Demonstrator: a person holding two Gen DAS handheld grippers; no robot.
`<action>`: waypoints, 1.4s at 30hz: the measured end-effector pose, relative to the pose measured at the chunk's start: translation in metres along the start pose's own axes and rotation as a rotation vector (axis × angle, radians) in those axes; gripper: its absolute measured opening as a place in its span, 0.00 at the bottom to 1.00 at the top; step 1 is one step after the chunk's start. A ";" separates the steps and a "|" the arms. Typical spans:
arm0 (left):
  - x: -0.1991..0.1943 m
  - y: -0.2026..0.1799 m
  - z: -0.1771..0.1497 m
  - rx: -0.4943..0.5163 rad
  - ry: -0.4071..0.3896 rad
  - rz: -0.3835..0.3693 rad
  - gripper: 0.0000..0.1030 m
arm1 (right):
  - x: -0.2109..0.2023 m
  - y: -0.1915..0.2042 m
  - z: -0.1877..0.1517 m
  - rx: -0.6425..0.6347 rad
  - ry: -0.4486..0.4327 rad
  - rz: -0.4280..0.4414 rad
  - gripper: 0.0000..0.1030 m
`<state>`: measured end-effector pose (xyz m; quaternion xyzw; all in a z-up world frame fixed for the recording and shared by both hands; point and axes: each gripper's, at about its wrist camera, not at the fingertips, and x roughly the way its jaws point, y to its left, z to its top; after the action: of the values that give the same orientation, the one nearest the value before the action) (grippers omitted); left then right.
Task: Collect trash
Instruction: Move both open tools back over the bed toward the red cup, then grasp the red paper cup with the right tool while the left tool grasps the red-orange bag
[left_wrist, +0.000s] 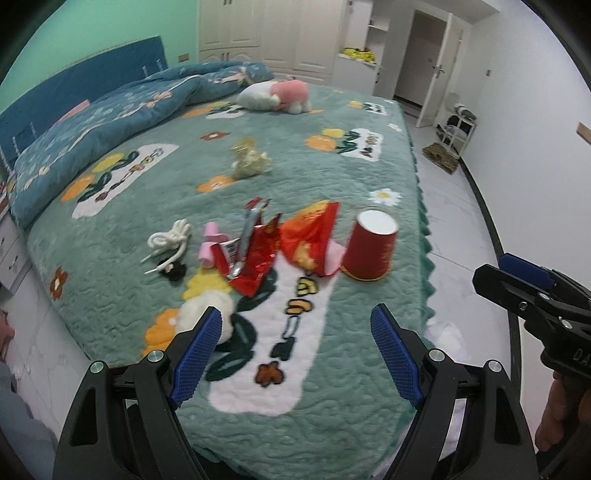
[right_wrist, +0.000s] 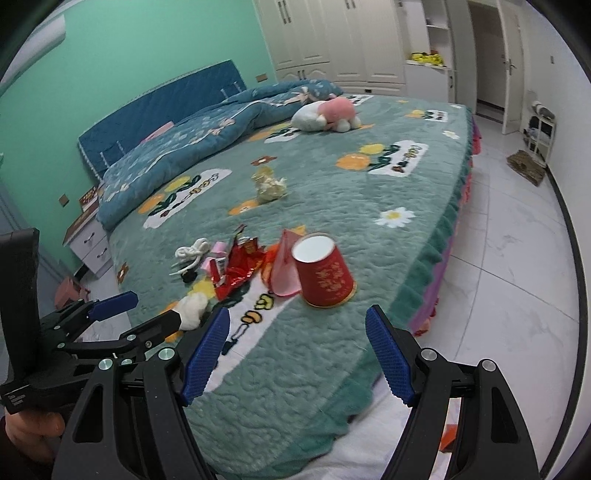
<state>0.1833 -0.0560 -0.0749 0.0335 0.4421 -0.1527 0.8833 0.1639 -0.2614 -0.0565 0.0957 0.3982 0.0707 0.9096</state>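
Trash: on green floral bedspread (left_wrist: 332, 424), near its foot edge, left to right – white cord (left_wrist: 171, 238) | pink wrapper (left_wrist: 210, 245) | red foil wrappers (left_wrist: 258, 254) | inverted red paper cup (left_wrist: 369, 245), gold print unreadable | room: green wall, white wardrobes, tiled floor | left gripper (left_wrist: 295, 354) wide, empty | right gripper (right_wrist: 297, 356) wide, empty

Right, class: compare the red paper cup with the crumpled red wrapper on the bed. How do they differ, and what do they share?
The red paper cup keeps its shape; the crumpled red wrapper is creased and torn open. The cup stands upside down, white base up; the wrapper lies slumped on the bedspread. The cup sits nearer the bed's edge; the wrapper lies further in, beside the white cord. Both are red and lie ungripped.
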 end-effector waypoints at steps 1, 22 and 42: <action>0.002 0.004 0.001 -0.008 0.003 0.003 0.80 | 0.005 0.004 0.003 -0.010 0.007 0.003 0.73; 0.068 0.037 0.023 -0.065 0.127 -0.018 0.80 | 0.101 0.004 0.032 -0.070 0.090 -0.067 0.73; 0.123 0.010 0.042 0.006 0.219 -0.064 0.80 | 0.181 -0.032 0.036 -0.051 0.192 -0.045 0.57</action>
<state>0.2883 -0.0840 -0.1477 0.0387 0.5363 -0.1775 0.8243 0.3133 -0.2600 -0.1686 0.0564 0.4835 0.0694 0.8708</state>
